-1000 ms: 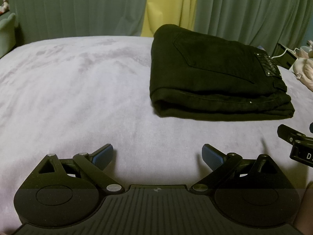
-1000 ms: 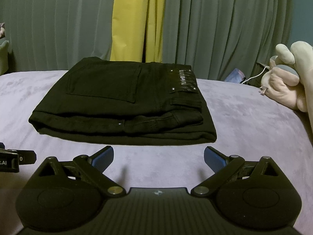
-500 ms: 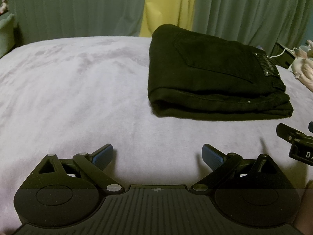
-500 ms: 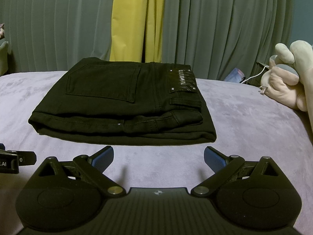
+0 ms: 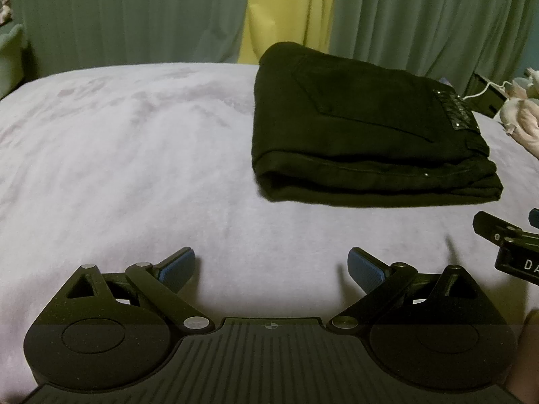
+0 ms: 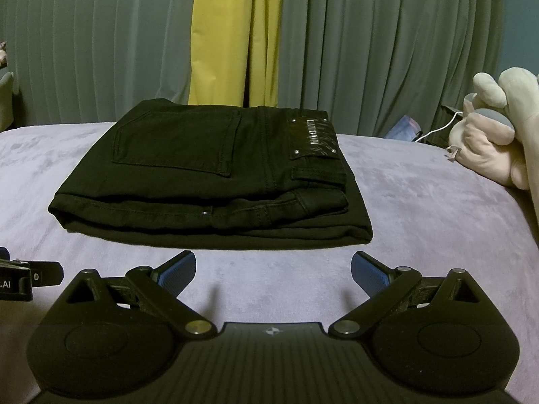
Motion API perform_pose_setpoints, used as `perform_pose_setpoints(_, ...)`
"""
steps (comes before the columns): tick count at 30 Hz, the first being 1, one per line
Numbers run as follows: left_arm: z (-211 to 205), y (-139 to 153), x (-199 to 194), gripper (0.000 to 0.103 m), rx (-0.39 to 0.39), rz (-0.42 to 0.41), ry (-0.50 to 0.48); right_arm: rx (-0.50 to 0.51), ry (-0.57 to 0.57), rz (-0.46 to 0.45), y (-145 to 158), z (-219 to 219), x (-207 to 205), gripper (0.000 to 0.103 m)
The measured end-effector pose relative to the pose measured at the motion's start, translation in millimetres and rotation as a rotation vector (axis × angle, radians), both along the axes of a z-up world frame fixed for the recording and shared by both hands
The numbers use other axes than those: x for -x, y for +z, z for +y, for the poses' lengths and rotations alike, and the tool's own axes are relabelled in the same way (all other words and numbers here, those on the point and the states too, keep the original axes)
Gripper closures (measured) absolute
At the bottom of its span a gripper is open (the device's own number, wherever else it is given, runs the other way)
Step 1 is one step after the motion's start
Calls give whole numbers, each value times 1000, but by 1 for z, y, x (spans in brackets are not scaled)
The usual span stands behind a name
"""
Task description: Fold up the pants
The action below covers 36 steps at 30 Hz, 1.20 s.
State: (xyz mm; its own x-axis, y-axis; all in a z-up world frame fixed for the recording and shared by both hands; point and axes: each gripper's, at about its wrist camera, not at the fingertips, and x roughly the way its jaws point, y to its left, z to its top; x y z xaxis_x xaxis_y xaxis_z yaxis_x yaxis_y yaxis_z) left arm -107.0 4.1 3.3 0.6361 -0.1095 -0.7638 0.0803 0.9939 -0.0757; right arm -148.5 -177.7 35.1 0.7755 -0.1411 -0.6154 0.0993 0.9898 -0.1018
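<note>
Two grippers on show, and both are empty! The left gripper [image 5: 271, 264] has its blue-padded fingers [image 5: 177, 267] spread wide apart over bare cover, nothing between them. Same story with the right gripper [image 6: 273, 267]: blue pads [image 6: 368, 272] splayed wide, gripping nothing.

Now the folded black denim pants [image 6: 215, 171] lie as a neat rectangular stack on the pale lilac plush bed cover [image 6: 421, 222]. From the right wrist view they sit at twelve o'clock, just beyond the fingertips, back pocket and shiny waistband patch [image 6: 313, 134] facing up. From the left wrist view the same pants [image 5: 363, 134] sit off at one o'clock, well apart from those fingers, with the right gripper's tip poking in at three o'clock.

Behind the bed, grey-green pleated curtains [image 6: 370, 43] hang with a yellow curtain panel [image 6: 232, 33] at twelve o'clock. A cream plush toy [image 6: 495, 134] rests on the cover at two o'clock, a white cable [image 6: 438, 129] trailing beside it.
</note>
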Motion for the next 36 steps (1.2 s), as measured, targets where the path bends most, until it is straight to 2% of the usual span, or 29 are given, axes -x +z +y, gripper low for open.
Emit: perform_pose_setpoints(36, 3, 0, -1, 3, 31, -1, -10, -5, 1, 9, -3, -1, -1, 4)
